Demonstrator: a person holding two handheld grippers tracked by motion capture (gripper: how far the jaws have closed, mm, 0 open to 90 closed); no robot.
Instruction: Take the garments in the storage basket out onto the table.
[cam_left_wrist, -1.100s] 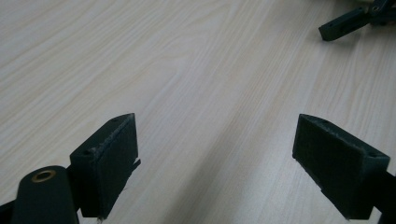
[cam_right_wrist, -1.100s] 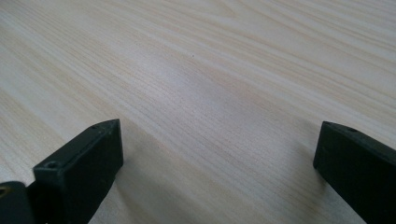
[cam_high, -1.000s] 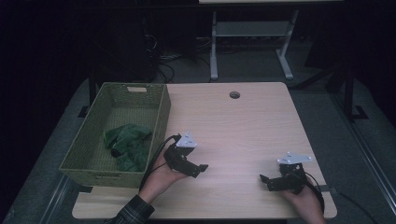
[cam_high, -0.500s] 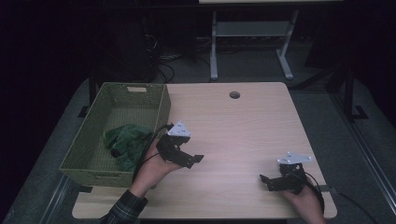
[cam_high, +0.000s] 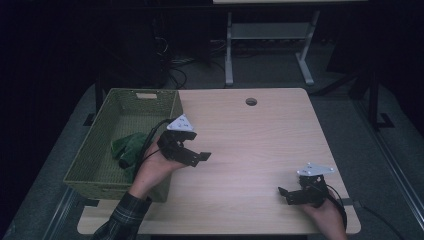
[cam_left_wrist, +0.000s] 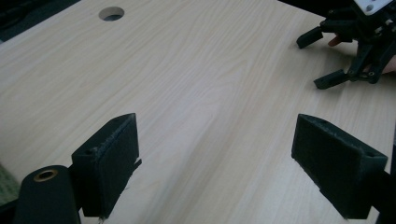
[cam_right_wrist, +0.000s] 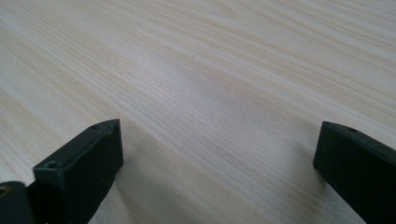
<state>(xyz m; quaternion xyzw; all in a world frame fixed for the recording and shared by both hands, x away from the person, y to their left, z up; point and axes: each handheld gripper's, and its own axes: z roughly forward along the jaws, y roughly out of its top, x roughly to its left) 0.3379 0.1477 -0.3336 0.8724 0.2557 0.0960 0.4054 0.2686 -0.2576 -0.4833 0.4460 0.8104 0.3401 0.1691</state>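
My left gripper (cam_high: 197, 147) hovers over the wooden table (cam_high: 250, 145), just right of the green woven basket (cam_high: 89, 146). Its jaws stand wide open with nothing between them, as the left gripper view (cam_left_wrist: 219, 170) confirms. A crumpled green cloth (cam_high: 128, 148) lies inside the basket, partly hidden by the left hand and cable. My right gripper (cam_high: 286, 195) rests low near the front right corner, jaws open and empty, with bare wood between them in the right gripper view (cam_right_wrist: 217, 163). The left gripper view also catches the right gripper (cam_left_wrist: 348, 44) farther off.
A round cable hole (cam_high: 251, 101) sits near the table's far edge, also seen as a hole (cam_left_wrist: 111, 13) in the left gripper view. Behind the table stands a grey metal frame (cam_high: 270, 35) on a dark floor.
The left hand has carried its gripper away from the front edge, farther up the table alongside the basket. The right gripper has stayed where it was.
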